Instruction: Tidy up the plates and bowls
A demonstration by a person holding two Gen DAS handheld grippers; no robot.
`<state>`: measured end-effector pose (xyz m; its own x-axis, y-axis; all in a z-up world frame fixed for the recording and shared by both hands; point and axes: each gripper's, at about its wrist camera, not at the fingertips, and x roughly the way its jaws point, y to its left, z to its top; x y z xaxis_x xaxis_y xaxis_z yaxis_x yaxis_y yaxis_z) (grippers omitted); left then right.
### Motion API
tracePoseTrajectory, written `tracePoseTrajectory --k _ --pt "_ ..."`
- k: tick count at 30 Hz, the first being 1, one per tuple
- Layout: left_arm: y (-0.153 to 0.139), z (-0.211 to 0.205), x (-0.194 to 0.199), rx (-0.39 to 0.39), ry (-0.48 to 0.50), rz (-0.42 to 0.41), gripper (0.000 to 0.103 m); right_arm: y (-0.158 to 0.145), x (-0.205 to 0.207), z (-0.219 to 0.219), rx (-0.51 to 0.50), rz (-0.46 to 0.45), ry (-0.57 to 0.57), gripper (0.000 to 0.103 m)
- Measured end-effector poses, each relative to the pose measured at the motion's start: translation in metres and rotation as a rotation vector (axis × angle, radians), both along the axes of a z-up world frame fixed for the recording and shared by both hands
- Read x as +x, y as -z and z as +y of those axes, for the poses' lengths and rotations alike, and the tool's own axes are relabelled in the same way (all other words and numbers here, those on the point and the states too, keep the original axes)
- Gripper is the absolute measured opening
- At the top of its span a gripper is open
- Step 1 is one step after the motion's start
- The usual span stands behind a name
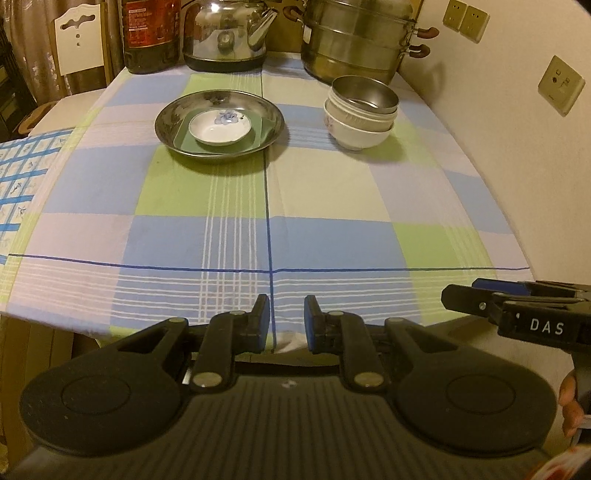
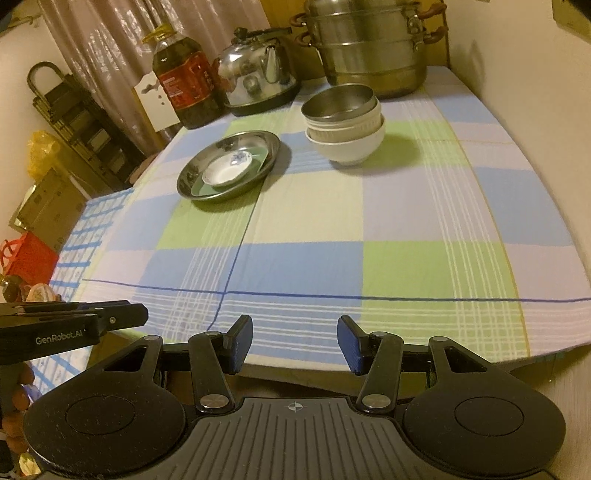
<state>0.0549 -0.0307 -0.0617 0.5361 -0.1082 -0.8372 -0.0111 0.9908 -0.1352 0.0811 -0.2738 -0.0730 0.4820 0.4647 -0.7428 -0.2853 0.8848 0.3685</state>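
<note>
On my worktop [image 1: 332, 192], checked cloth, left to right: oil bottle [image 1: 151, 33]; kettle [image 1: 229, 33]; steel plate [image 1: 219, 125] holding a green square dish [image 1: 184, 142] and a white saucer [image 1: 219, 127]; bowl stack [image 1: 360, 110], steel bowl topmost in white ones; steamer pot [image 1: 358, 40] behind. My left hand-held gripper [image 1: 287, 325] hovers at the near edge, narrowly parted, empty; my right hand-held gripper [image 2: 295, 343] alongside, half open, empty.
</note>
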Motion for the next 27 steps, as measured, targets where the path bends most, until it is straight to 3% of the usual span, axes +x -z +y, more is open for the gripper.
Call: tracePoseTrajectory --k 27 --pt "0.009 0.039 0.036 -0.025 0.136 0.027 0.017 -0.001 0.008 0.044 -0.042 0.057 0.109 0.051"
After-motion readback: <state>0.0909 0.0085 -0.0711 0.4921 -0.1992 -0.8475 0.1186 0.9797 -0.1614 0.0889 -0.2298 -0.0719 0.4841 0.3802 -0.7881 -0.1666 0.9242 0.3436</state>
